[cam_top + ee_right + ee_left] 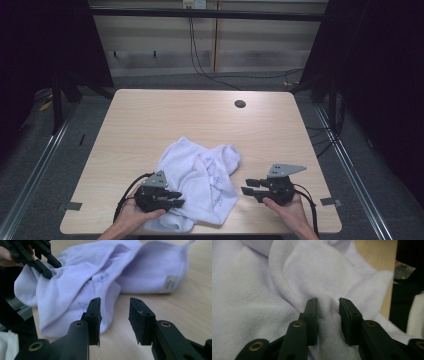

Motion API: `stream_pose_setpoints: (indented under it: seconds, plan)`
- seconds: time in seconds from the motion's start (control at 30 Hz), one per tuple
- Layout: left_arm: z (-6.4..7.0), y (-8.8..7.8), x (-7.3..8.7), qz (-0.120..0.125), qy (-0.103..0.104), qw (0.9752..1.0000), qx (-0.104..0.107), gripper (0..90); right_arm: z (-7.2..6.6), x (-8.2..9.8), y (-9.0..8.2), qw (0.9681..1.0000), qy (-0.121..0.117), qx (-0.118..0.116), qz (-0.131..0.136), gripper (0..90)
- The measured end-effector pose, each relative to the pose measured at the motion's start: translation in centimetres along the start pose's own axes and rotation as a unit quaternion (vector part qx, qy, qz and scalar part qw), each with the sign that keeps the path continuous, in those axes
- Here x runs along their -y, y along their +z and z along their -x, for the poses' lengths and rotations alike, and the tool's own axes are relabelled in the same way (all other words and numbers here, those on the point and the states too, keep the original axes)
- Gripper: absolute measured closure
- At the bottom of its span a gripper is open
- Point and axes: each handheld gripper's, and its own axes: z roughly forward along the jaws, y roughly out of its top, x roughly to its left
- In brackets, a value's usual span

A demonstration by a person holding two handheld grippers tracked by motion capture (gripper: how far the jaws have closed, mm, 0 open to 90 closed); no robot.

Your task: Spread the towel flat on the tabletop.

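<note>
Left gripper point(176, 198): held at the near left edge of the surface point(150, 115), jaws partly apart with a fold of the white towel point(200, 180) bunched between them; whether the pads press on it cannot be told. Right gripper point(248, 186): held at the near right, jaws apart over bare wood just beside the towel's edge, nothing between them. White towel: crumpled, laid on the near middle of the surface, a small label point(170, 282) seen at one corner. Round hole point(240, 104): set in the far part of the surface.
</note>
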Motion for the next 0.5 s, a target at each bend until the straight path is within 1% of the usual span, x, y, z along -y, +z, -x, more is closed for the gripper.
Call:
stream_pose_setpoints:
  seconds: [0.03, 0.07, 0.1, 0.13, 0.17, 0.2, 0.23, 0.27, 0.3, 0.33, 0.37, 0.4, 0.43, 0.47, 0.5]
  plan:
    - [0.0, 0.0, 0.0, 0.000, 0.000, 1.0000, 0.000, 66.0, 0.0, 0.0, 0.0, 1.0000, 0.000, 0.000, 0.000, 62.7]
    - [-0.4, -0.2, -0.3, 0.012, -0.002, 0.9999, -0.001, 66.0, 0.0, -0.4, 0.5, 1.0000, -0.002, -0.005, 0.002, 63.7]
    - [-1.4, -0.5, -1.4, 0.034, -0.014, 0.9992, -0.018, 65.5, -0.1, -1.7, 1.6, 0.9997, -0.020, -0.010, 0.000, 65.9]
    - [-1.4, -0.5, -1.4, 0.034, -0.014, 0.9992, -0.018, 65.4, -0.1, -1.7, 1.6, 0.9997, -0.020, -0.010, 0.000, 65.9]
    - [-2.0, -0.4, -1.9, 0.047, -0.018, 0.9983, -0.028, 65.6, -0.3, -2.9, 2.4, 0.9995, -0.022, -0.019, 0.011, 66.0]
    - [-2.7, -0.3, -2.5, 0.054, -0.024, 0.9977, -0.032, 65.6, -0.3, -2.9, 2.4, 0.9995, -0.022, -0.019, 0.011, 66.0]
    - [-3.4, 0.0, -3.2, 0.057, -0.033, 0.9972, -0.035, 65.5, -0.3, -3.6, 2.9, 0.9993, -0.026, -0.025, 0.012, 64.2]
    - [-4.0, 0.4, -3.8, 0.059, -0.039, 0.9970, -0.030, 64.5, -0.4, -4.4, 3.5, 0.9993, -0.029, -0.023, 0.005, 61.9]
    - [-4.5, 0.9, -4.5, 0.059, -0.041, 0.9970, -0.029, 63.0, -0.3, -5.1, 4.3, 0.9994, -0.026, -0.022, -0.009, 60.3]
    - [-4.6, 1.2, -4.7, 0.056, -0.044, 0.9970, -0.030, 61.3, -0.1, -5.6, 5.2, 0.9994, -0.022, -0.023, -0.016, 59.2]
    - [-4.6, 1.6, -4.9, 0.055, -0.048, 0.9969, -0.029, 59.9, 0.1, -5.7, 5.7, 0.9993, -0.024, -0.024, -0.017, 58.8]
    - [-4.4, 2.1, -4.8, 0.050, -0.047, 0.9975, -0.020, 58.5, 0.7, -5.6, 7.0, 0.9989, -0.023, -0.032, -0.025, 55.2]
    - [-4.0, 2.6, -4.7, 0.033, -0.037, 0.9983, -0.030, 58.5, 0.7, -5.6, 7.0, 0.9989, -0.023, -0.032, -0.025, 55.2]
    - [-3.7, 3.1, -4.5, 0.015, -0.027, 0.9986, -0.043, 56.4, 0.9, -5.3, 7.5, 0.9986, -0.022, -0.037, -0.031, 51.3]
    - [-3.7, 3.5, -4.3, 0.003, -0.022, 0.9984, -0.052, 53.4, 1.1, -4.8, 8.2, 0.9983, -0.025, -0.032, -0.041, 47.3]
